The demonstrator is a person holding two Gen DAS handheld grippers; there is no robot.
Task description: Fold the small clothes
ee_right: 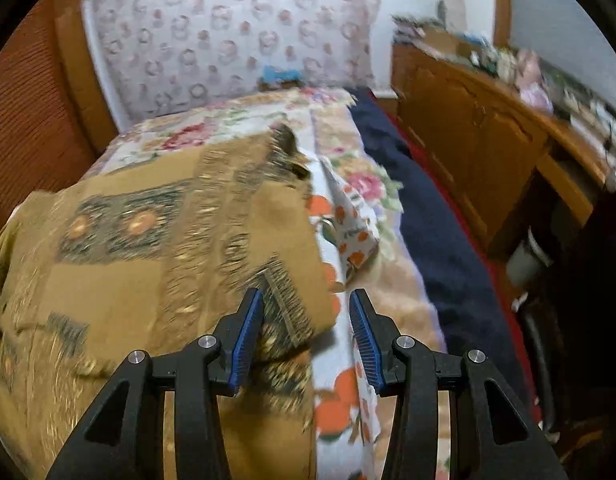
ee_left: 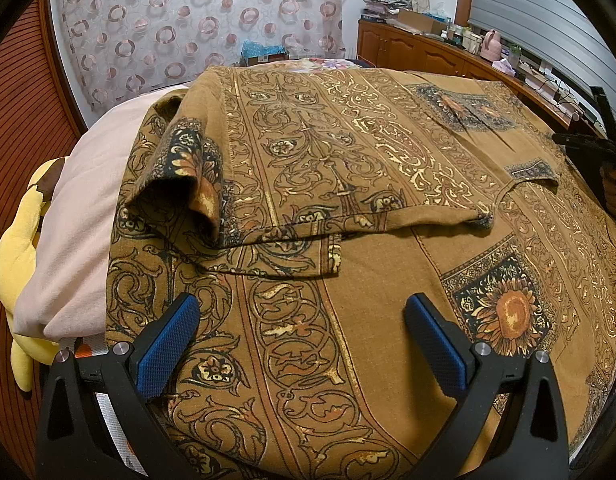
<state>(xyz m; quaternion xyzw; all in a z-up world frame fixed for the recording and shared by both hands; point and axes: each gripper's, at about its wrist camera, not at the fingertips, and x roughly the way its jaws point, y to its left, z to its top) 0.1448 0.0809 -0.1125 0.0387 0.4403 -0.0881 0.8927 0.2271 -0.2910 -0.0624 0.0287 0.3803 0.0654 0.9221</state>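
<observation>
While spread flat, shirt (ee_left: 348, 152) beyond left gripper (ee_left: 301, 344)

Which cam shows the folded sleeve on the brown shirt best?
Left wrist: the folded sleeve is sharp and lies whole on the brown shirt. In the right wrist view the shirt is motion-blurred and that sleeve cannot be made out.

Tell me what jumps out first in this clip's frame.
A brown patterned garment fills the bed, its left side and sleeve already folded over. A yellow plush toy lies at the left edge beside a pink pillow. Both claws hang open above the cloth.
</observation>
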